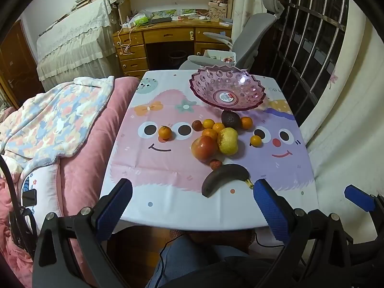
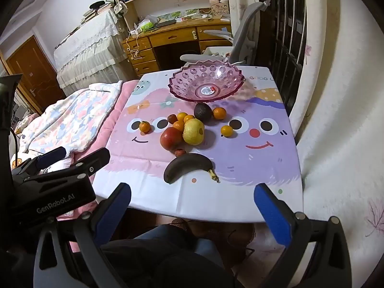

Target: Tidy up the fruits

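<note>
An empty pink plastic bowl [image 1: 228, 88] [image 2: 207, 81] stands at the table's far side. In front of it lie loose fruits: a dark avocado [image 1: 230, 119] [image 2: 202, 112], several small oranges [image 1: 208, 124] [image 2: 182, 116], a yellow pear [image 1: 227, 141] [image 2: 193, 131], a red apple [image 1: 204, 148] [image 2: 171, 137], a small lychee [image 1: 215, 164] [image 2: 180, 153] and a blackened banana [image 1: 224, 176] [image 2: 187, 166]. My left gripper [image 1: 192, 206] hangs open over the near table edge, nothing between its fingers. My right gripper [image 2: 192, 208] is open too, just right of the left one.
The table wears a cartoon cloth [image 1: 168, 168] [image 2: 252, 163]. A bed with pink and floral blankets [image 1: 60, 124] lies to the left. A grey office chair [image 1: 242, 45] and wooden desk [image 1: 168, 36] stand behind. A wall and barred window [image 1: 312, 48] close the right. A person's knee [image 1: 192, 259] is below.
</note>
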`<state>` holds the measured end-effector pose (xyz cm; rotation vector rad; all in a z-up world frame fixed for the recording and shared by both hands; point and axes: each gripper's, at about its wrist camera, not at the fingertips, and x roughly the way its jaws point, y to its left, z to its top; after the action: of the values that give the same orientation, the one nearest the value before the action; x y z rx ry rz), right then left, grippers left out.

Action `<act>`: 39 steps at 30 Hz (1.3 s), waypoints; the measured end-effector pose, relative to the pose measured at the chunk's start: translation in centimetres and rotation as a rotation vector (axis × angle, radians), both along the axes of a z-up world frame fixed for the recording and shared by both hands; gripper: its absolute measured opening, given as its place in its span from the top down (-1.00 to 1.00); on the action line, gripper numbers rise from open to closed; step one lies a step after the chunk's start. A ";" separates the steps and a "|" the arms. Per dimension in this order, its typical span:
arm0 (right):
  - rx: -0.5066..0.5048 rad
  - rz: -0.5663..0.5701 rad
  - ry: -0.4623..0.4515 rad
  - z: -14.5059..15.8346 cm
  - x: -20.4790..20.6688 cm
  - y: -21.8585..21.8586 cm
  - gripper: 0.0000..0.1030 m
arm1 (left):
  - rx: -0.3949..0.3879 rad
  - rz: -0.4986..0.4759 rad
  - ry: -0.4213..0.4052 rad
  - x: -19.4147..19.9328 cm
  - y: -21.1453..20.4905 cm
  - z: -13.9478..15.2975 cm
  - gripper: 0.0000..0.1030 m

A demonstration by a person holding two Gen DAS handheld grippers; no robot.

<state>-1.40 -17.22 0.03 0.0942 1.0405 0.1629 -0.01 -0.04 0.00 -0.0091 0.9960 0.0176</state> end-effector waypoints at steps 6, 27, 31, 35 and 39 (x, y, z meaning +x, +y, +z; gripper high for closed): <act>0.001 -0.001 0.000 0.0 0.0 0.0 -0.99 | 0.001 0.000 -0.007 0.0 -0.5 0.2 -0.95; 0.008 -0.004 -0.006 -0.1 0.4 -0.2 -0.99 | -0.002 0.016 -0.015 0.0 0.2 0.8 -0.95; 0.009 -0.005 -0.007 -0.2 0.5 -0.1 -0.99 | -0.001 0.015 -0.014 0.2 0.1 0.8 -0.90; 0.008 -0.006 -0.007 -0.2 0.5 0.0 -0.99 | -0.003 0.015 -0.014 0.2 0.2 0.9 -0.90; 0.012 -0.004 -0.004 -0.2 0.6 0.0 -0.99 | -0.002 0.018 -0.014 0.1 0.2 0.8 -0.90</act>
<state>-0.81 -17.20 -0.14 0.1069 1.0349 0.1662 0.10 0.12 0.81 -0.0195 0.9820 0.0327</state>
